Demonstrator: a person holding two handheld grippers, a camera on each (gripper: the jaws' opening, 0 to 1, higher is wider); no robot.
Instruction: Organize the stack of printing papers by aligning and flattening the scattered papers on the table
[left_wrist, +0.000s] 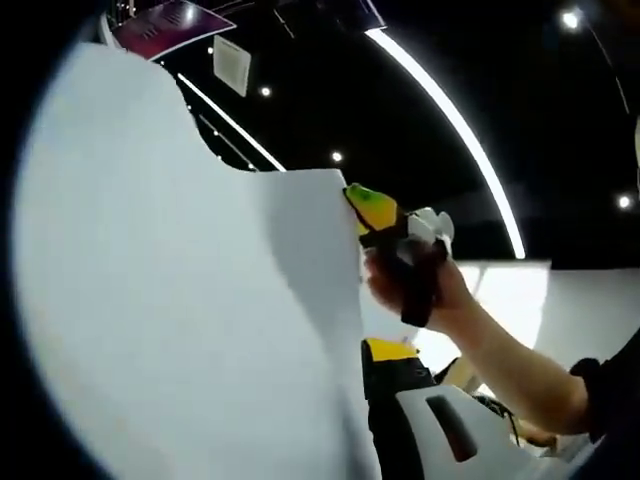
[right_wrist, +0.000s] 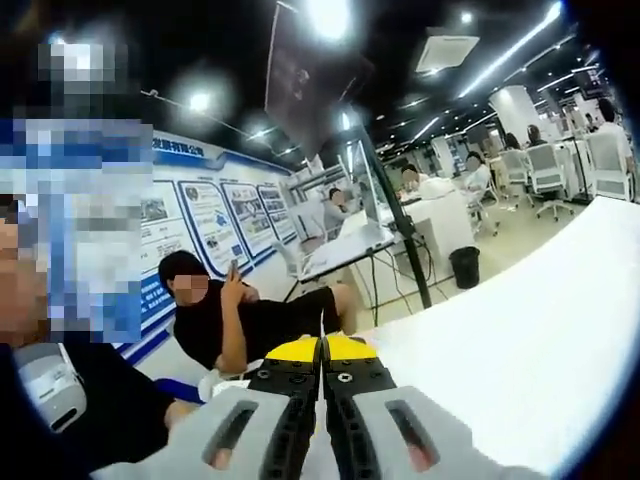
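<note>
Left gripper view: big white sheet of printing paper (left_wrist: 180, 300) is lifted up on edge, covering most of the frame, dark ceiling with strip lights (left_wrist: 450, 120) behind it. The right gripper (left_wrist: 372, 208) comes in from the right, held in a person's hand (left_wrist: 420, 285); its yellow-green tips sit at the paper's upper right edge, seemingly pinching it. The left gripper (left_wrist: 392, 352) shows as a yellow tip low in frame right at the paper's edge; can't tell how its jaws stand. Right gripper view: the gripper's two yellow-tipped jaws are pressed together on a thin paper edge rising between them. White table (right_wrist: 520, 340) curves off to the right. A seated person in black (right_wrist: 240, 320) is behind, near wall posters (right_wrist: 210, 225) with text too blurred to read. Office chairs (right_wrist: 545, 170) far off. No brand or label legible anywhere.
</note>
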